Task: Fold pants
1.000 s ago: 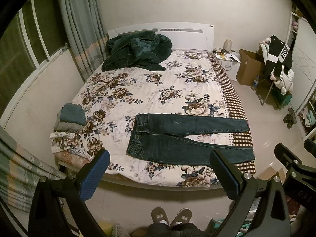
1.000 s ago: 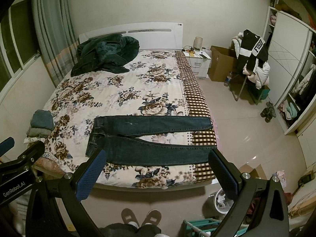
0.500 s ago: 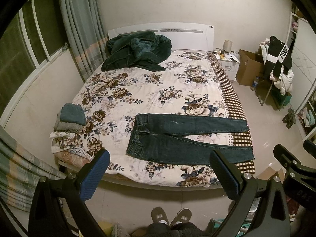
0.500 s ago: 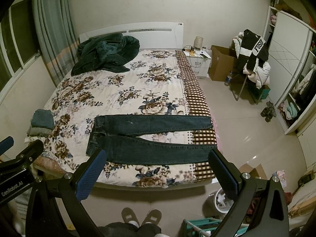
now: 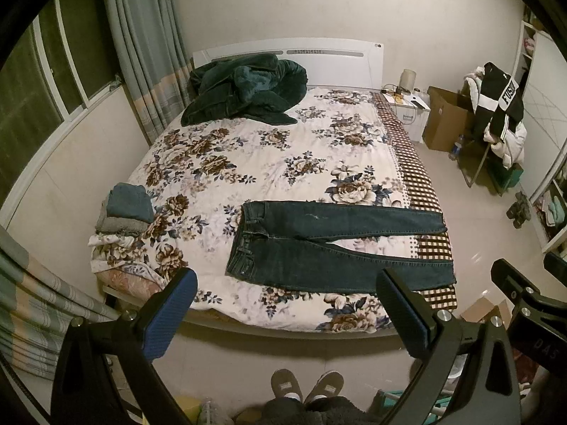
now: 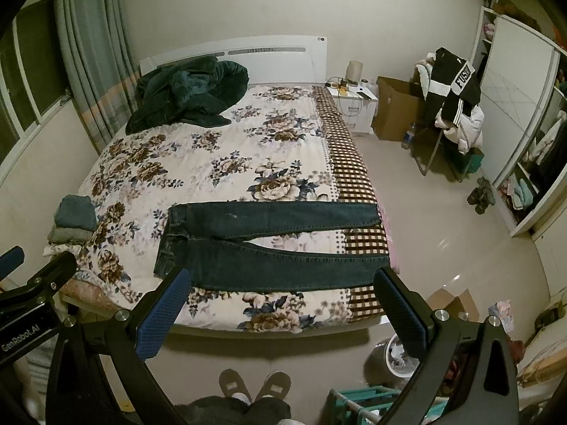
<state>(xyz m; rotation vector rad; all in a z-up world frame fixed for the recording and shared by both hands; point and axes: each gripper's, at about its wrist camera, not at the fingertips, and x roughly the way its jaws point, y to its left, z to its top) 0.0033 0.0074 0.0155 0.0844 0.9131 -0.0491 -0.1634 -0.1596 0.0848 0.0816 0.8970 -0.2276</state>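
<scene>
At the far left a window (image 5: 42, 81) sits behind grey-green curtains (image 5: 141, 53) that hang down to the head corner of the bed (image 5: 276, 163), which wears a cream quilt printed with brown and blue flowers. On the bed's near-left corner lies a small stack of folded clothes (image 5: 124, 212), teal on top. A rumpled dark green blanket (image 5: 244, 88) is heaped at the head end against the white headboard (image 5: 319, 56). The pants (image 5: 329, 244), dark blue jeans, lie flat and unfolded across the foot of the bed, waistband to the left, the 2 legs running right and slightly parted, their cuffs reaching the brown checked border at the bed's right edge. The left gripper (image 5: 287, 313) hangs in the air over the floor short of the bed, its 2 blue-padded fingers spread wide with nothing between them; the right gripper (image 6: 283, 313) does the same. The person's grey slippers (image 5: 306, 386) stand on the pale tiled floor below. Right of the bed are a white nightstand (image 6: 354, 102), a cardboard box (image 6: 397, 106), a chair piled with black and white clothes (image 6: 453, 95), and, at the far right, a white wardrobe (image 6: 517, 113).
</scene>
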